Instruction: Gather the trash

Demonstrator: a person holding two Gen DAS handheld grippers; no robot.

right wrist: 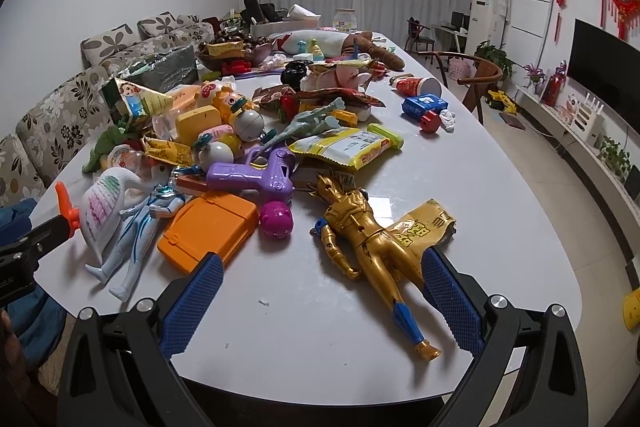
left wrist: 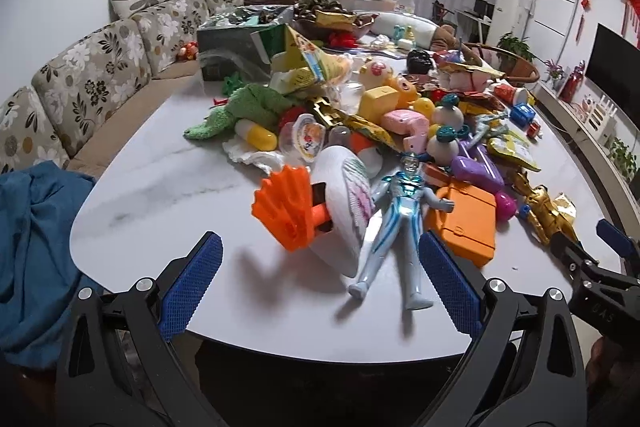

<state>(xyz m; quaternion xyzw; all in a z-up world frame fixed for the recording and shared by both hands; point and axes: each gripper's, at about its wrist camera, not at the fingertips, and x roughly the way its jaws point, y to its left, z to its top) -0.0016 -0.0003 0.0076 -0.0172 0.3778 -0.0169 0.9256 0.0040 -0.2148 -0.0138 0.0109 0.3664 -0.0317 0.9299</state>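
Bare table (right wrist: 288, 315) strip along near edge, free to pass. Gold figure (right wrist: 372, 247) lies across right side of it, blue-white figure (left wrist: 396, 227) and orange case (right wrist: 208, 229) block left. Behind them dense toy and wrapper pile, no gaps. Far right tabletop mostly bare.

Home living room, floral sofa (left wrist: 80, 83), television (right wrist: 604, 67), probably festive red wall ornaments (right wrist: 620, 3)

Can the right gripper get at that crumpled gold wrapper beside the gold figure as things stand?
Probably yes. The right gripper is open near the table edge, and the gold wrapper lies flat just ahead of it. Only the gold figure crowds its left edge, partly overlapping it.
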